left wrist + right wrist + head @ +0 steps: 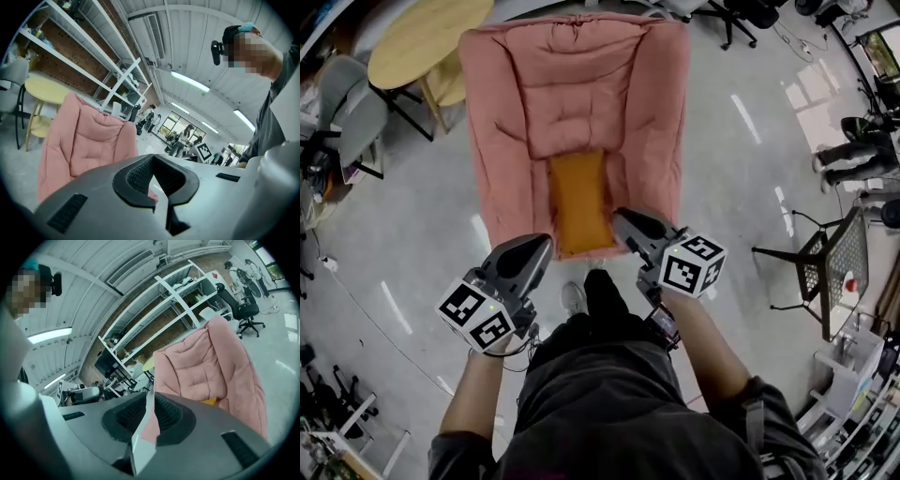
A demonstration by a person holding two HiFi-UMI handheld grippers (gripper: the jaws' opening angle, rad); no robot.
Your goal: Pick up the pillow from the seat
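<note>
Because the orange pillow lies flat at the front of the pink chair seat, you hold both tools low at that edge. The left tongs and right tongs flank its near corners. Each pair is pressed together with nothing between, so they probably need spreading before either can take the pillow.

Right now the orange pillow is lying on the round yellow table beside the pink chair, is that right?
Not quite. The orange pillow lies on the seat of the pink chair, not on the round yellow table beside it. The head view shows this.
</note>
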